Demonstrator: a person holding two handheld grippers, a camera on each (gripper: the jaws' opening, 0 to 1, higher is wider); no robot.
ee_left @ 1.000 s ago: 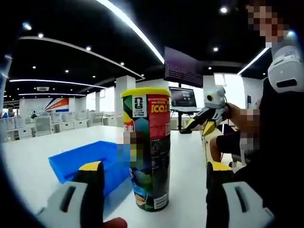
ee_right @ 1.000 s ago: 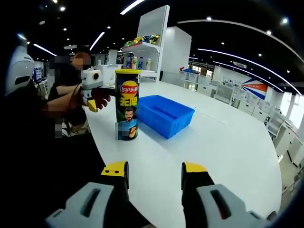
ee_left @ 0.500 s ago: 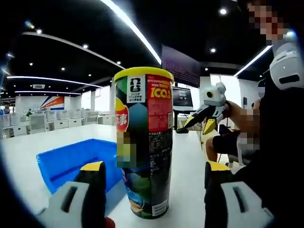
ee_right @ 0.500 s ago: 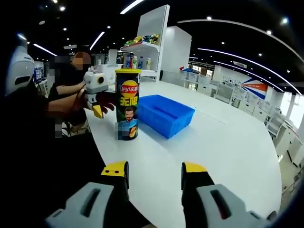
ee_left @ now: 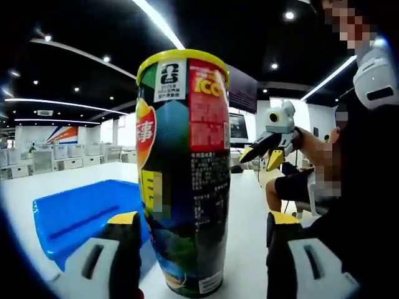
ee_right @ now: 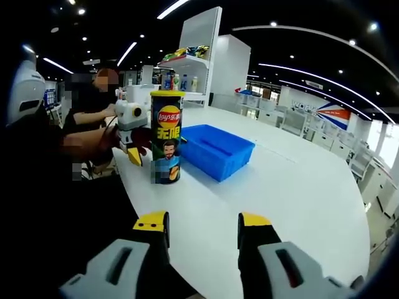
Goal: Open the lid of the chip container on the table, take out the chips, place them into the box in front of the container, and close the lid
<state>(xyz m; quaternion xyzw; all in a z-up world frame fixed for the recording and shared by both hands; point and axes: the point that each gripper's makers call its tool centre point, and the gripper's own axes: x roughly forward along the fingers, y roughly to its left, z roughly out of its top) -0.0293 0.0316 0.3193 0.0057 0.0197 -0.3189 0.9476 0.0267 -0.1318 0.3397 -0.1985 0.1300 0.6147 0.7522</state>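
The chip canister (ee_left: 182,174) stood upright on the white tabletop (ee_right: 293,199), yellow lid (ee_left: 182,58) on, just beside the blue box (ee_right: 217,149). The left tongs (ee_left: 196,221) gaped wide, flanking it without touching. The right tongs (ee_right: 202,221) hung open, well apart from it.

I am holding my left gripper (ee_left: 196,224) with the upright chip container (ee_left: 182,168) standing between its jaws on the table (ee_right: 280,193). The box (ee_right: 217,149) is lying just beside the container. My right gripper (ee_right: 202,225) is hovering well apart from both.
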